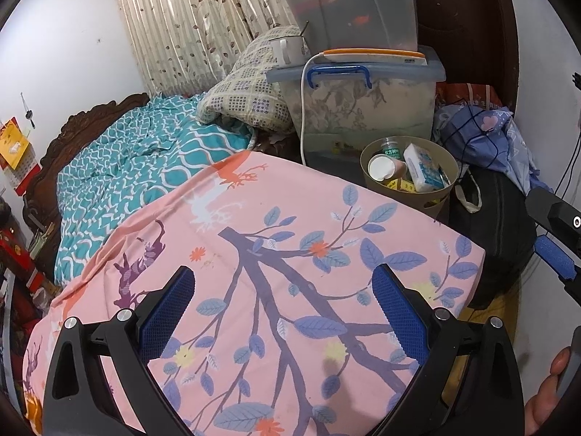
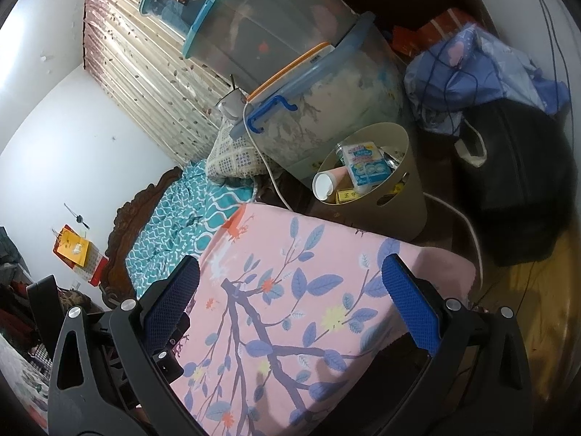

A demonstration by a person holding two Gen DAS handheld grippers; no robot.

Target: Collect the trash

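Both my tongs, left gripper and right gripper, hover spread and empty over the pink sheet. The beige bin stands just beyond the sheet's far edge, holding a paper cup and tissue pack. It looks light and stiff; I'd pinch its rim. A storage box and black bag crowd it.

Left gripper and right gripper: black frames, blue textured pads, silver screws. Bare-skinned hand at the lower right edge.
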